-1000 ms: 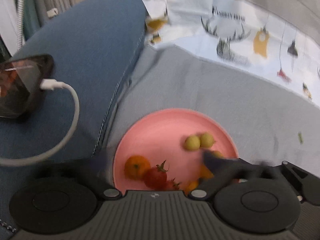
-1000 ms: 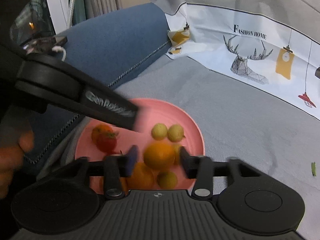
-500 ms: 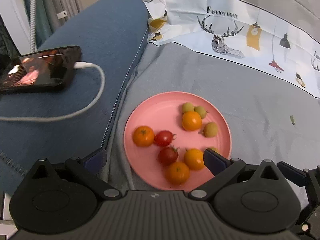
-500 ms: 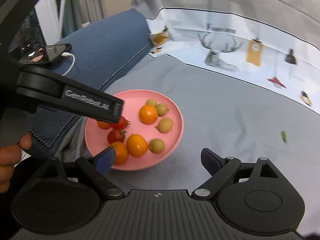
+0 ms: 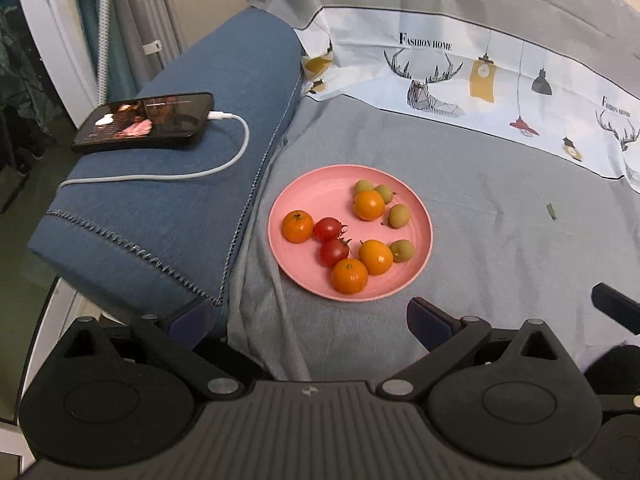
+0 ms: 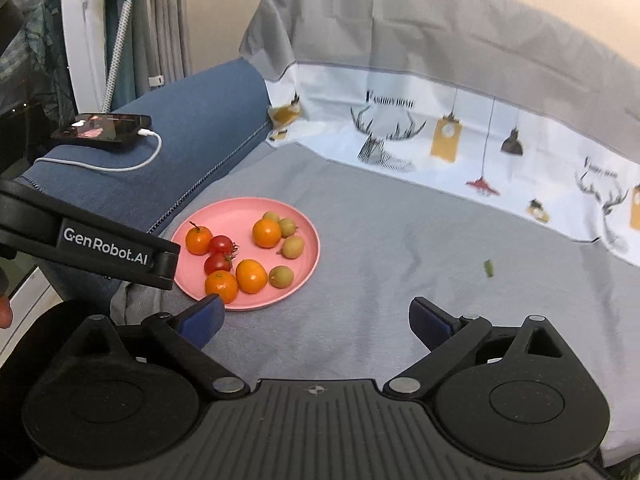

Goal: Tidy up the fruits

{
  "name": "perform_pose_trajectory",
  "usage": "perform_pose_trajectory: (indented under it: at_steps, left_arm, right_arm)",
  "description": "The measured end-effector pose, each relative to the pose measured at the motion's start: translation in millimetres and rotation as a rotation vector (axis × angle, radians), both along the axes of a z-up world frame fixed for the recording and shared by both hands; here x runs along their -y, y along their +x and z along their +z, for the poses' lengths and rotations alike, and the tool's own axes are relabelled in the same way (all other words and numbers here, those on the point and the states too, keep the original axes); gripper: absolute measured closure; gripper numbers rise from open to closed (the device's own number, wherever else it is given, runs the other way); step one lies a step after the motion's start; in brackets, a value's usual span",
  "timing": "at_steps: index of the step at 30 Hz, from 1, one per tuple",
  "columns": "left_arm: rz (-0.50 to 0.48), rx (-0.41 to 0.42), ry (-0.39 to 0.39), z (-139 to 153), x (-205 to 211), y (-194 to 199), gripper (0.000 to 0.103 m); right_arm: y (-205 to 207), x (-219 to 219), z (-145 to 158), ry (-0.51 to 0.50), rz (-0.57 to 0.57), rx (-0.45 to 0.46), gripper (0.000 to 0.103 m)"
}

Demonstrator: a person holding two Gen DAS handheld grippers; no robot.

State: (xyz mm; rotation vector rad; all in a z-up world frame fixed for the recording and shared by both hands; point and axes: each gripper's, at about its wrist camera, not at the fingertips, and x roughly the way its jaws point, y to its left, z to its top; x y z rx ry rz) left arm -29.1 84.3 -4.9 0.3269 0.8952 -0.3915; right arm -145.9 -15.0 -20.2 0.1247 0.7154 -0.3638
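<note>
Plate (image 5: 312, 200), pink, round, on grey bed sheet (image 5: 500, 240): four oranges (image 5: 369, 205), two tomatoes (image 5: 327, 229), four green fruits (image 5: 399, 215). Left gripper (image 5: 310, 318): angled down, jaws apart, empty. Right gripper (image 6: 316, 316): angled down, jaws opening, empty.

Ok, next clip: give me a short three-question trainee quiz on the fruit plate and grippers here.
1. How many orange fruits lie on the pink plate?
2. True or false: the phone has a white cable plugged in.
3. What is between the fingers of the right gripper: A) an orange fruit, B) a tomato, C) nothing?

Key
1. Four, beside two red tomatoes and four small green fruits.
2. True; it lies on the blue cushion.
3. C; its jaws are opening over the grey cover. The left gripper is empty too.
</note>
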Motion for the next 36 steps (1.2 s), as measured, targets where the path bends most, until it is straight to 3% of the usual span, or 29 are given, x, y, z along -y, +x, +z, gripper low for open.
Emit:
perform_pose_trajectory:
  at_steps: [7,13,20,36]
  left_arm:
    - [-0.008,0.072,0.045,5.3,-7.3,-29.8,0.000]
    - [-0.007,0.084,0.001,9.6,-13.5,-43.7,0.000]
    - [-0.013,0.136,0.004,13.7,-9.2,-53.0,0.000]
    - [0.022,0.111,0.044,6.2,-15.7,-44.5,0.000]
  right_arm:
    - [-30.5,-3.8,14.4,0.005,-0.037,0.057,0.004]
    - [-47.8,-9.5,22.3,-0.004,-0.029,0.081,0.004]
    - [-57.4,-8.9,26.6,-0.019,-0.046,0.099,0.003]
    - [-54.6,-11.4,26.3,-0.038,-0.056,0.092,0.002]
